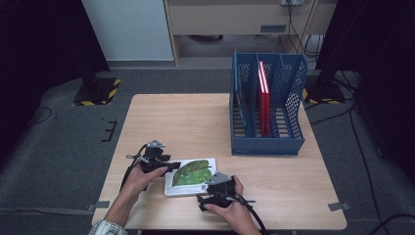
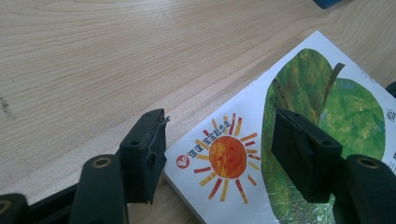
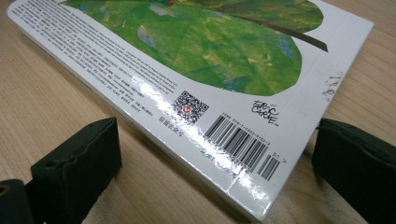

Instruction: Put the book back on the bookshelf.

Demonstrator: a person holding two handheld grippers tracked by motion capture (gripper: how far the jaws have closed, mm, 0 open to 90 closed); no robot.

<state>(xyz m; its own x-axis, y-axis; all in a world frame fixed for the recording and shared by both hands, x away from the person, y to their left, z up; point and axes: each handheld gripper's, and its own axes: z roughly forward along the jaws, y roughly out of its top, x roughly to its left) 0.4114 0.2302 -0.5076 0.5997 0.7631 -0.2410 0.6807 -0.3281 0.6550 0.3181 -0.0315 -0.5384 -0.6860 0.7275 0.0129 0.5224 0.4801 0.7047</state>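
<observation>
A picture book (image 1: 192, 175) with a green leaf on a white cover lies flat near the table's front edge. My left gripper (image 1: 171, 165) is at its left end, open. In the left gripper view the jaws of this gripper (image 2: 224, 158) straddle the corner of the book (image 2: 299, 107) that bears a printed sun, one jaw over the bare wood and one over the cover. My right gripper (image 1: 214, 183) is at the book's near right corner, also open. Its jaws (image 3: 217, 161) stand on either side of the barcode corner of the book (image 3: 201, 60), just apart from it.
A blue mesh file rack (image 1: 266, 144) stands at the back right of the wooden table (image 1: 186, 122), with a red book (image 1: 264, 98) upright in its middle slot. Bare wood lies between the rack and the picture book. A person's hands hold both grippers from the front edge.
</observation>
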